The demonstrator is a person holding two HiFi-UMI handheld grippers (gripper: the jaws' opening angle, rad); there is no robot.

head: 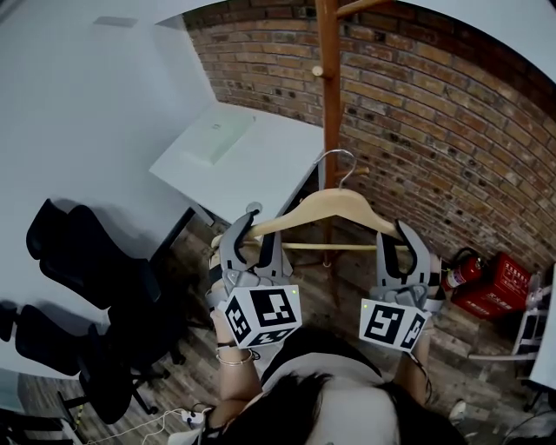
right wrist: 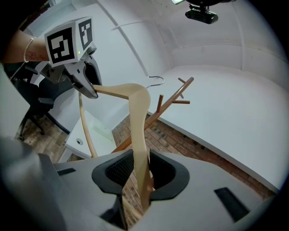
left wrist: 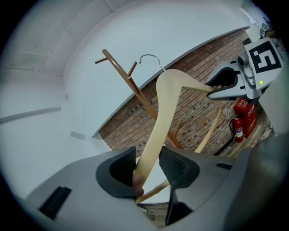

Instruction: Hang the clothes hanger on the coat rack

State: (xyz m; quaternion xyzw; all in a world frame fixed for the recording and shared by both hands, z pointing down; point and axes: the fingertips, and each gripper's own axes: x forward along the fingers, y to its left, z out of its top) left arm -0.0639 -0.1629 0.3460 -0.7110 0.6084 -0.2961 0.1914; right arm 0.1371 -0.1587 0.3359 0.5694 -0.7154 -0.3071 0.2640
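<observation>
Desk (head: 228, 149): off to the left, well clear of the action, so no trouble there.
Left gripper (head: 254, 240): clenched on the left arm of the hanger (head: 334, 207). Its own view shows the wood pressed harder against one pad than the other, so that end could slip or twist if the lift jerks.
Hanger: held level in the air between both tools, in front of the brick wall (head: 434, 113). Its wire hook (head: 340, 163) is just beside the rack pole and looks lower than the pegs.
Coat rack (head: 328, 78): a tall, thin pole. Bump it with the hook and it may rock, or the hook could skid off a peg (head: 360, 7).
Right gripper (head: 404, 248): clamped tight on the right arm, wood squarely between the pads. The danger is letting go on either side before the hook has caught!
Fire extinguisher (head: 460, 266): on the floor to the right, roughly under where a dropped hanger would fall.
</observation>
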